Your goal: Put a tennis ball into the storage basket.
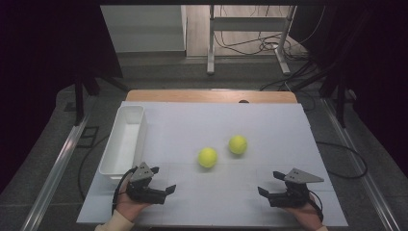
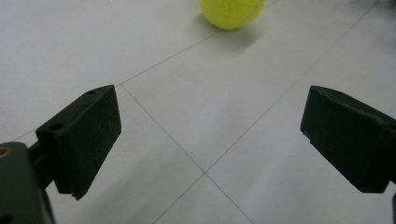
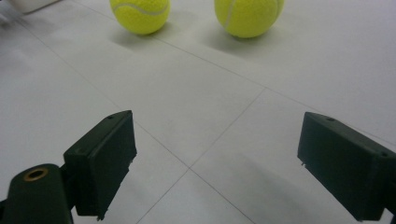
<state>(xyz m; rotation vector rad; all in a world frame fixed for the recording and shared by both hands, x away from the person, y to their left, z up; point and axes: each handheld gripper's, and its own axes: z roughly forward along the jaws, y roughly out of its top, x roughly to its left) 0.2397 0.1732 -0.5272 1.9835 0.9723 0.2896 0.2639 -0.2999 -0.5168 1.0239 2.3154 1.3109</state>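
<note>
Grippers first: my left gripper point(image 1: 163, 179) hovers with jaws spread wide and empty, just short of the white bin's point(image 1: 109, 150) near end, and my right gripper point(image 1: 271, 183) gapes empty too, well off to the bin's right. Beyond them, the nearer tennis ball point(image 1: 208, 157) sits right of the bin, the farther tennis ball point(image 1: 237, 144) just past it. Nothing's in the bin, so I judge both balls are left to do

A white rectangular tub point(image 1: 126, 139) stands along the left side of the white-covered bench point(image 1: 269, 192). Behind the bench, cables point(image 1: 250, 45) lie tangled on the floor around a grey metal frame point(image 1: 250, 24).
</note>
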